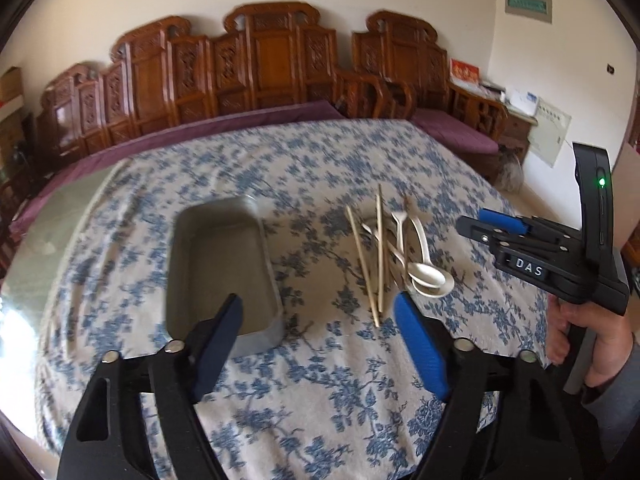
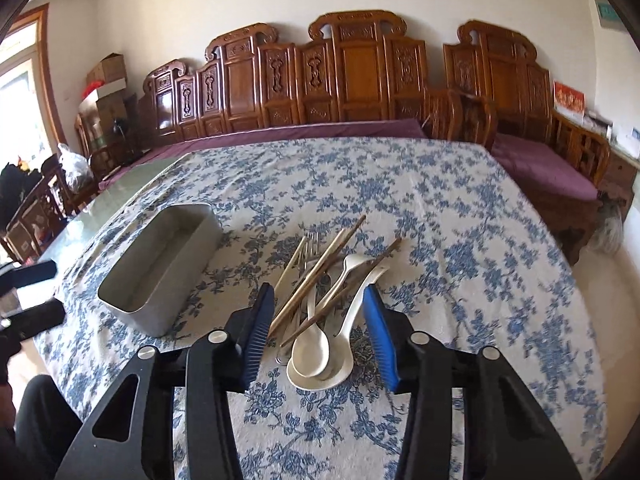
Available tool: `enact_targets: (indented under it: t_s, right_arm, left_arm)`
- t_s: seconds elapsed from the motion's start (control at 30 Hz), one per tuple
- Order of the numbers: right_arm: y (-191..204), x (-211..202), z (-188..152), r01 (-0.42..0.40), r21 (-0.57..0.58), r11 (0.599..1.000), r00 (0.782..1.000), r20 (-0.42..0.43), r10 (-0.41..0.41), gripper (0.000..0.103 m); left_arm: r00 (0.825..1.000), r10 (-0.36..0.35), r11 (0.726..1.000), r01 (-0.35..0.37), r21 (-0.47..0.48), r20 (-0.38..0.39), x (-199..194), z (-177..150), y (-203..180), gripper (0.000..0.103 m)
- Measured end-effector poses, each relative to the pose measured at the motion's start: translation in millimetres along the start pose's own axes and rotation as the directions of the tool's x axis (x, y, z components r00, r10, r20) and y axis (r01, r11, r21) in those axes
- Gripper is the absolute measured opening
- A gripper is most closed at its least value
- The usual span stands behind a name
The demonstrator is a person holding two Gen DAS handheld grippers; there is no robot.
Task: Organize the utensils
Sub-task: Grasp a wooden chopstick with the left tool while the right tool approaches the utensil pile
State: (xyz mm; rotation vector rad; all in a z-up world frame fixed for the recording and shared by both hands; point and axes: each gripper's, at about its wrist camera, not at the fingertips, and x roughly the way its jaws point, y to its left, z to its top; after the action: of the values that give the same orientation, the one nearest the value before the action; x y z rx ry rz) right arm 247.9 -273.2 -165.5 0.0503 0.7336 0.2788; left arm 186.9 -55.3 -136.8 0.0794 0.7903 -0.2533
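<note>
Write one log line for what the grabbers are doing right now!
left gripper: open, empty, by metal tray | right gripper: open, over utensil pile, not gripping | tray: empty

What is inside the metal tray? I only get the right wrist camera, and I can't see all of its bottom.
Observer: The left wrist view looks down into the metal tray: it is empty.
Operator: Where is the other gripper?
Observer: The left gripper hangs open over the tray's near end, with nothing between its fingers.
Operator: Is my gripper lit up?
Observer: Yes, a green light glows on the body of the right gripper.
</note>
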Motion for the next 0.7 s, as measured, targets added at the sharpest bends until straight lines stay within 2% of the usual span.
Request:
enact_targets:
  t_s: [0.17,0.4,0.57,0.7]
  right_arm:
    - [-4.5,15.9,-9.5,-0.025,0.005,1.000,0.999,-0.023,0.025,0.040]
    - [-18.3,28.9,-21.9,-0.066,0.048,0.997,0.996,-0.057,0.068,0.040]
    - [-26.6,32.6,-23.1,-0.074,0.084,0.994,0.995,-0.062,0.079,0.040]
    - [-20.8,34.3,-24.6,-0.072,0.067,0.995,0.995,-0.063,0.077,0.040]
  left_arm:
    - [0.996,-0.048,0.999,0.048,-0.001,-0.076,43.4,-0.4,-11.9,0.056]
    - [0.980,-0.087,0.996,0.082,-0.035,-0.180,112.6,0.7,-22.8,0.042]
    - [0.970,-0.099,0.995,0.093,-0.038,-0.222,142.7,-2.3,-33.2,0.027]
    - [0.966,-0.088,0.995,0.077,-0.056,-0.244,157.6,-4.9,-29.8,0.019]
